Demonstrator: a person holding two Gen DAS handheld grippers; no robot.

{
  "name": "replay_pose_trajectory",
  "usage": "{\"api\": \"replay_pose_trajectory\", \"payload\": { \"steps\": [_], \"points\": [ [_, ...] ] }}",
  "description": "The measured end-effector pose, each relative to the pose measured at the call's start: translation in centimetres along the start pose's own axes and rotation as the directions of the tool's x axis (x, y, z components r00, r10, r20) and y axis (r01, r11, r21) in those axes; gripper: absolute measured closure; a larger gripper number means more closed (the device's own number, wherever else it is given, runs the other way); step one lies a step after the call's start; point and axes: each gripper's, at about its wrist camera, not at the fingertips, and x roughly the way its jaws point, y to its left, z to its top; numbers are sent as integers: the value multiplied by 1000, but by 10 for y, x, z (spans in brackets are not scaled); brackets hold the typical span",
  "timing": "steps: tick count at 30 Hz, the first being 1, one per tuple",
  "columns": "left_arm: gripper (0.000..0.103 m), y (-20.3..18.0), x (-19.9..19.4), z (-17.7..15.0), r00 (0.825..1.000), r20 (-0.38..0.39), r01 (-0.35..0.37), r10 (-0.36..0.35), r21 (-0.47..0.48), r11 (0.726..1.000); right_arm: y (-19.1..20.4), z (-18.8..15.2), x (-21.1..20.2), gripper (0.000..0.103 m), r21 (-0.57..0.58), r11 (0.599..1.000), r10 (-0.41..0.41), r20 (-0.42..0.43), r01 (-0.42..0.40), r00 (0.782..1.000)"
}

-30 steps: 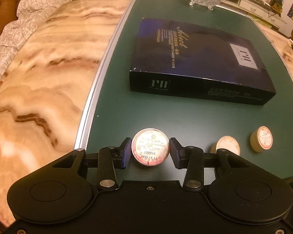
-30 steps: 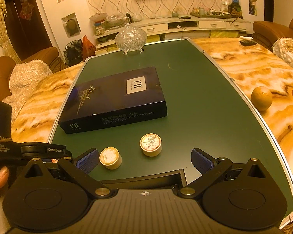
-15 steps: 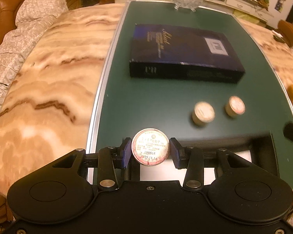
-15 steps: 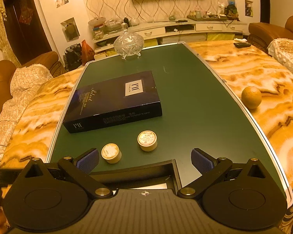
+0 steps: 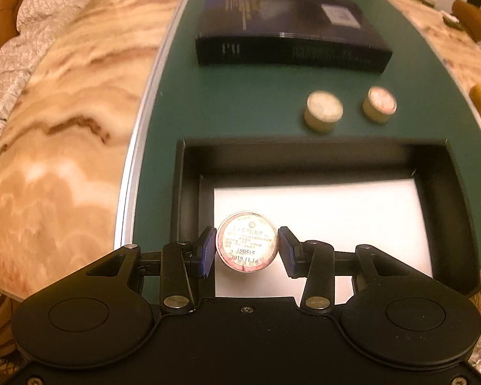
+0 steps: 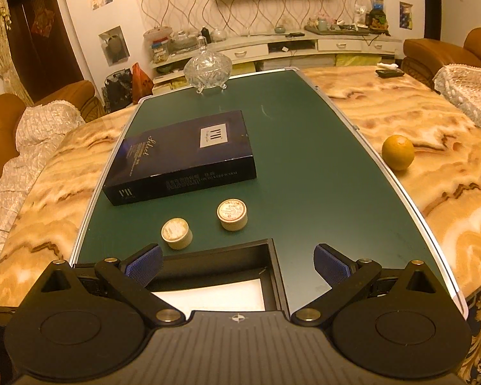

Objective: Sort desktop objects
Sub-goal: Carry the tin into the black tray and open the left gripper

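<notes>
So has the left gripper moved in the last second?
Yes. The left gripper, shut on the round tin, has pulled back from the dark blue box and now hangs over the black tray.

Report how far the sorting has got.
Nothing sits in the black tray yet; only its white liner shows. In hand: the left gripper holds one round tin over the tray. Left: two small tins on the green mat; right gripper open.
</notes>
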Motion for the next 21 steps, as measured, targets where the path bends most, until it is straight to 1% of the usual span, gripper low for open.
{"api": "replay_pose_trajectory", "payload": {
  "steps": [3, 9, 14, 21],
  "points": [
    [62, -1, 9, -5, 1000, -19, -9, 10, 7, 1000, -2, -1, -1, 0, -2, 1000, -5, -2, 5, 1000],
    [62, 0, 17, -10, 999, -28, -32, 32, 16, 999, -2, 0, 0, 0, -5, 1000, -10, -1, 10, 1000],
    [62, -4, 19, -11, 999, -24, -25, 26, 25, 999, 0, -1, 1, 0, -11, 1000, -13, -2, 13, 1000],
    [62, -7, 19, -13, 999, -13, -36, 36, 38, 999, 1, -1, 1, 0, -15, 1000, -17, -8, 17, 1000]
  ]
}}
